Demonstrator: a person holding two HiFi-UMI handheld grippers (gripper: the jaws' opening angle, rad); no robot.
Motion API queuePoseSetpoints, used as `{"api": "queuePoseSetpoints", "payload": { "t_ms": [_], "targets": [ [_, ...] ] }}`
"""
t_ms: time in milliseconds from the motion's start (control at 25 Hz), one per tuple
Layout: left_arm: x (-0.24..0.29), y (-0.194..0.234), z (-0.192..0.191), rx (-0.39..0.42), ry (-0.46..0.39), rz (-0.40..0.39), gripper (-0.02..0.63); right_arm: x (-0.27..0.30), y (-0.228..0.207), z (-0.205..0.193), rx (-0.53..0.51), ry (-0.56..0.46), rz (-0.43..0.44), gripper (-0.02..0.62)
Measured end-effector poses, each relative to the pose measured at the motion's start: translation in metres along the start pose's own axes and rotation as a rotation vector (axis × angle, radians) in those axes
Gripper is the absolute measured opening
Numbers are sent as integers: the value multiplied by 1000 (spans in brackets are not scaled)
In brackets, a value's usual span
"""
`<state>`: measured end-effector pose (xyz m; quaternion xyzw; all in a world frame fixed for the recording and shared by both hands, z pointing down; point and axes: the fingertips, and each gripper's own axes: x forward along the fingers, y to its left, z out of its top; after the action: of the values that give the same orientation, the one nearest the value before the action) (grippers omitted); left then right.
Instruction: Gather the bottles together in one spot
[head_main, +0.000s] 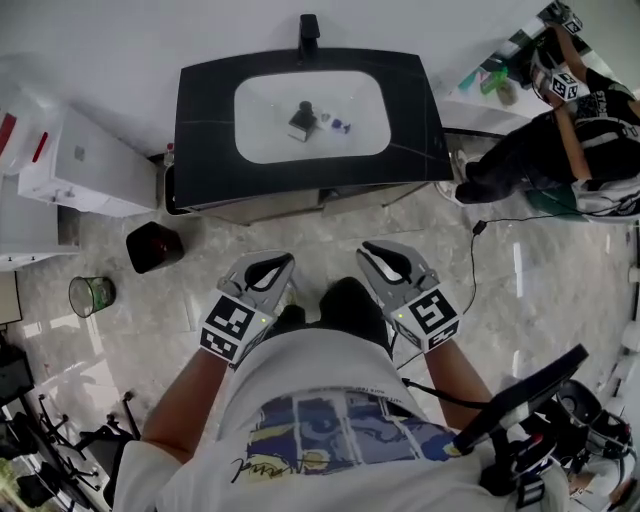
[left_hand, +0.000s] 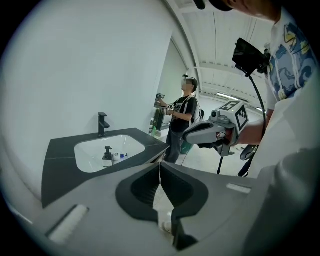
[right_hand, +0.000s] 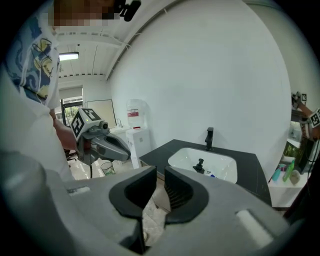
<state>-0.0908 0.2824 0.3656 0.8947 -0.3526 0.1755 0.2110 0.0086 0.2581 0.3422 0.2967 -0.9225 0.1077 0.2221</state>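
A dark pump bottle (head_main: 303, 120) (left_hand: 107, 156) (right_hand: 200, 166) stands in the white sink basin (head_main: 260, 95) of a black counter (head_main: 205, 110). A few small bottles (head_main: 338, 125) (left_hand: 120, 155) (right_hand: 210, 174) lie beside it. My left gripper (head_main: 272, 262) (left_hand: 160, 167) is shut and empty, held above the floor well short of the counter. My right gripper (head_main: 385, 252) (right_hand: 160, 172) hangs level with it, its jaws parted by a narrow gap with nothing between them. Each gripper shows in the other's view: the right (left_hand: 210, 131), the left (right_hand: 107, 145).
A black faucet (head_main: 309, 30) rises behind the basin. On the floor at the left are a black bin (head_main: 154, 246), a green mesh basket (head_main: 91, 294) and a white cabinet (head_main: 85, 165). Another person (head_main: 560, 140) works at a shelf at the top right. A cable (head_main: 470, 270) trails on the floor.
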Motion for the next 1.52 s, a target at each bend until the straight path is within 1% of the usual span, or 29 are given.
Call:
{"api": "queuePoseSetpoints", "payload": {
  "t_ms": [160, 280, 520, 680, 840, 960, 1160, 1280, 1400, 1520],
  "targets": [
    [27, 28, 22, -3, -18, 26, 45, 18, -32, 4, 10, 4, 1, 48],
    [59, 54, 37, 2, -2, 61, 89, 34, -65, 11, 16, -8, 17, 48],
    [132, 119, 72, -34, 33, 195, 203, 62, -149, 31, 10, -24, 60, 54],
    [180, 159, 81, -54, 74, 282, 219, 75, -197, 33, 16, -21, 86, 57],
    [219, 201, 78, -100, 120, 387, 238, 85, -226, 23, 34, -11, 119, 57],
    [243, 227, 74, -125, 152, 453, 252, 87, -241, 11, 60, 1, 127, 57],
    [284, 271, 61, -97, 203, 540, 270, 85, -264, 0, 103, 15, 93, 57],
    [304, 294, 46, -100, 240, 583, 275, 84, -270, -9, 122, 33, 68, 57],
    [321, 315, 31, -133, 265, 614, 284, 82, -272, -21, 150, 64, 46, 57],
    [335, 329, 21, -163, 287, 627, 287, 84, -270, -22, 169, 78, 33, 57]
  ]
}}
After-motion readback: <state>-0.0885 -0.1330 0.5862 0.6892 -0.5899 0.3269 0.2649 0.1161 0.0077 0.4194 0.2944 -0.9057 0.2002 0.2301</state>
